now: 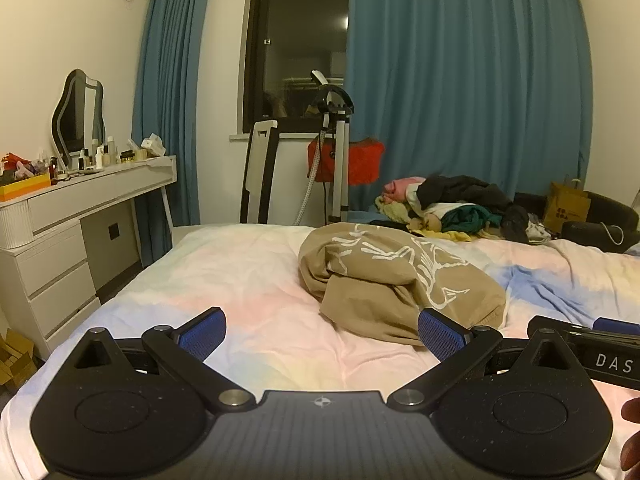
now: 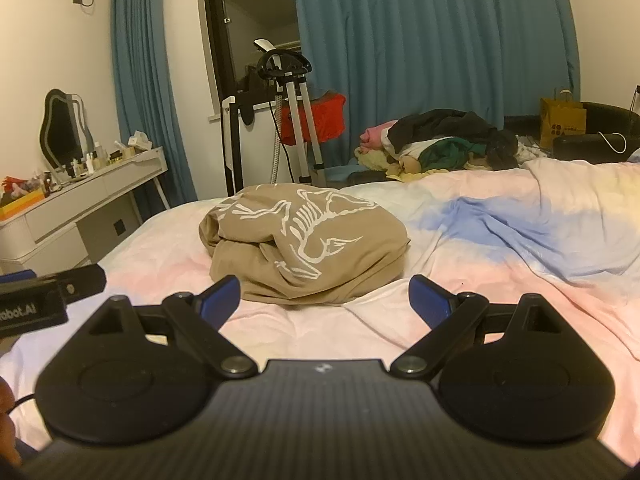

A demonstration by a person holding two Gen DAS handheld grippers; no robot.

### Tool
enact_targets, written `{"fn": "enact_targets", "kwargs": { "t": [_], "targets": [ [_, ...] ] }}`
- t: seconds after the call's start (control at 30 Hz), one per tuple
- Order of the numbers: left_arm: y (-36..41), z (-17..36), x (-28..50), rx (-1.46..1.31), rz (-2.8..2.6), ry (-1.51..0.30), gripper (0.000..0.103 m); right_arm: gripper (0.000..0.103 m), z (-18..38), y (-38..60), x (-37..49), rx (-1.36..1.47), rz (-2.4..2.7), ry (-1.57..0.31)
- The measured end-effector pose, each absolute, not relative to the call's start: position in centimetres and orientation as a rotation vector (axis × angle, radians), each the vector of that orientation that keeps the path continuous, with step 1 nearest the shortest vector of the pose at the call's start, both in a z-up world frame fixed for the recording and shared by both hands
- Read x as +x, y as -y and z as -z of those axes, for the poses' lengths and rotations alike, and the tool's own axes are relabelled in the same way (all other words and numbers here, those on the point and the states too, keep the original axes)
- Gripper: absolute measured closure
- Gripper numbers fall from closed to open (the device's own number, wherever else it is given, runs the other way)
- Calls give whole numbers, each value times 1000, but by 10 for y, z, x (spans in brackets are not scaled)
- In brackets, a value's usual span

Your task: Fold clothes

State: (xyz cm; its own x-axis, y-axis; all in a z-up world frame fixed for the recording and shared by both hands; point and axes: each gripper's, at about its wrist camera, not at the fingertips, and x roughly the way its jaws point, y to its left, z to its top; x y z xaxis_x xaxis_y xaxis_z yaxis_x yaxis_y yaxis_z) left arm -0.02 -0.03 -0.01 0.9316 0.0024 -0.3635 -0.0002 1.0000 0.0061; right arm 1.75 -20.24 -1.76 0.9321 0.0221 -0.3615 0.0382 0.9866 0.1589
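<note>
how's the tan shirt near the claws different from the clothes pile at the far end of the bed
The tan shirt is a single garment; the clothes pile is many garments heaped together. The tan shirt is one colour with a white line print, while the clothes pile mixes black, pink, green and yellow. The tan shirt lies close in front of both open claws; the clothes pile sits far back by the curtain. Both are crumpled and unfolded on the bed.
</note>
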Motion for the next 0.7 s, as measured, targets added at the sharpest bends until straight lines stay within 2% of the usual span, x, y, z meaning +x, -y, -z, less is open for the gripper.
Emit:
{"fn": "enact_targets", "kwargs": {
  "t": [0.7],
  "targets": [
    [1,6,-4,18,-28,-372,0,10,16,199,13,147,7,-350]
  ]
}}
